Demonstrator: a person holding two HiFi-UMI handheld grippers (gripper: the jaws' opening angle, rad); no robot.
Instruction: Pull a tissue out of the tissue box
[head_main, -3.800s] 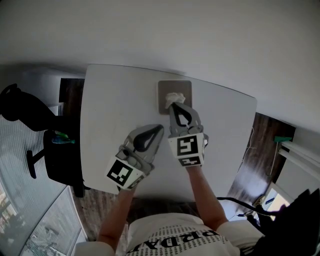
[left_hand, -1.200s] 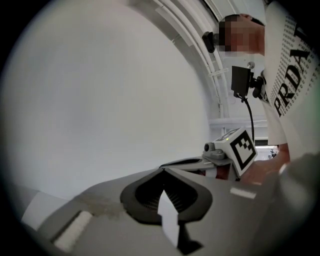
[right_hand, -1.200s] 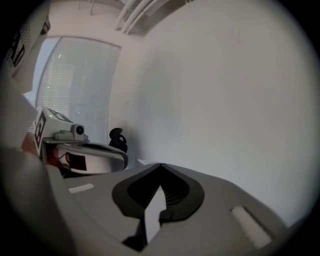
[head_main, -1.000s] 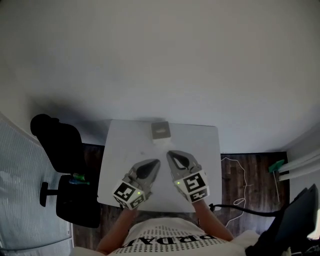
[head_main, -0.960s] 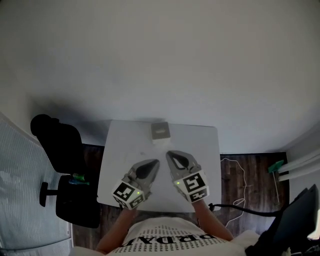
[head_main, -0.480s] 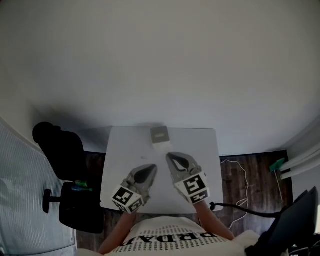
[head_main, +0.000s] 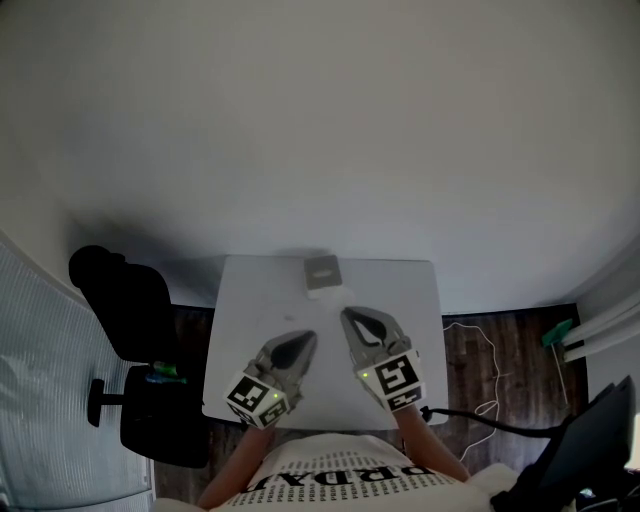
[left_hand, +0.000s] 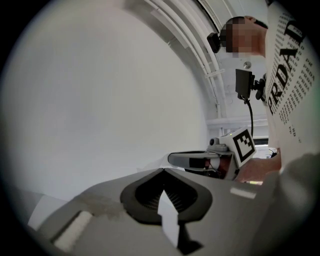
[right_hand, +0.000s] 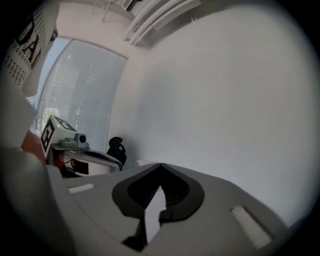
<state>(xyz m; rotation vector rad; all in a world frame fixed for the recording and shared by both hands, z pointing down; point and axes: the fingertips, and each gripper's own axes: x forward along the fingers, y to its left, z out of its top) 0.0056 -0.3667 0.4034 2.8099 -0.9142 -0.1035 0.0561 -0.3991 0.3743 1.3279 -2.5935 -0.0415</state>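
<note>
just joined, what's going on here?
A person holds a gripper in each hand over the near part of a white table. The left gripper and right gripper are both shut with nothing between the jaws. The tissue box sits at the table's far edge, apart from both grippers, and neither touches it. The box is too small in the head view to tell whether a tissue sticks out.

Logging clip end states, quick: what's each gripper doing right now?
Left tongs: closed, tips together, holding nothing.
Right tongs: closed, tips together, holding nothing.
</note>
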